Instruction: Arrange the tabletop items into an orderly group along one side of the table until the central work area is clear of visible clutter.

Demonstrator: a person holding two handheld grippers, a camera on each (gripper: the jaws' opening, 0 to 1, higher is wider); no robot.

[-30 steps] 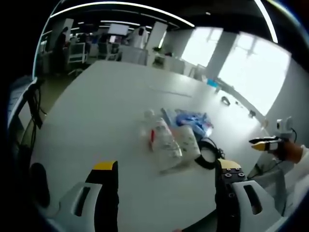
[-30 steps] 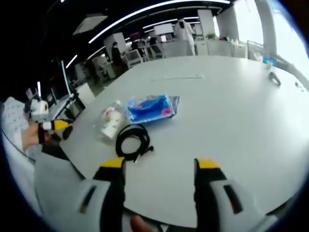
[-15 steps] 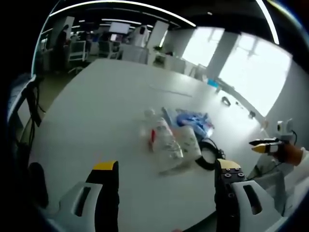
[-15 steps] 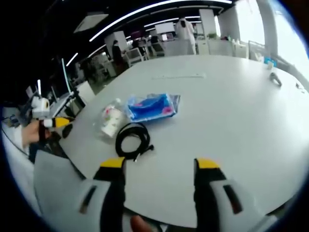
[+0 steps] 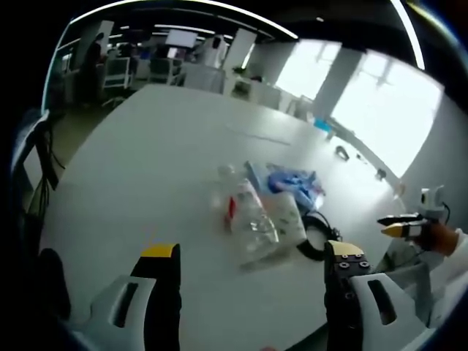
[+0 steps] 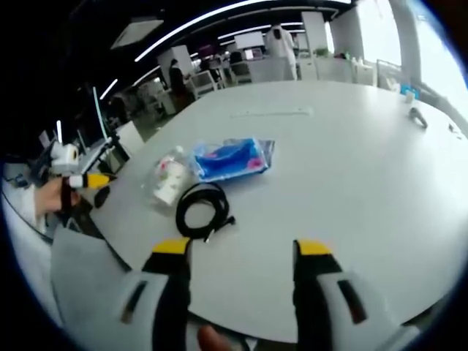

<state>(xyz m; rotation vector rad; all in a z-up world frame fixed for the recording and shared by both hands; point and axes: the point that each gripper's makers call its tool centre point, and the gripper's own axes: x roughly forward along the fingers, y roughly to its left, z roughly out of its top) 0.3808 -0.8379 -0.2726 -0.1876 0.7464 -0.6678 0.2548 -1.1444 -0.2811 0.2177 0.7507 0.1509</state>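
Observation:
On the white table (image 6: 365, 190) lie a clear plastic bottle with a red label (image 6: 168, 178), a blue packet (image 6: 232, 159) and a coiled black cable (image 6: 201, 212). In the left gripper view the bottle (image 5: 245, 212) lies on its side against a clear bag (image 5: 284, 216), with the blue packet (image 5: 292, 183) behind and the cable (image 5: 314, 235) to the right. My left gripper (image 5: 252, 256) is open and empty, short of the bottle. My right gripper (image 6: 243, 248) is open and empty, near the cable. Each gripper shows in the other's view: right gripper (image 5: 402, 221), left gripper (image 6: 86, 180).
A thin pale strip (image 6: 274, 112) and a small dark object (image 6: 414, 117) lie far across the table. Desks, chairs and monitors (image 6: 219, 73) stand beyond it, with bright windows (image 5: 380, 110) behind. The table's near edge (image 6: 110, 241) curves close to both grippers.
Both views have shifted a little with the hands. The bottle, packet and cable lie where they did, and both grippers stay open.

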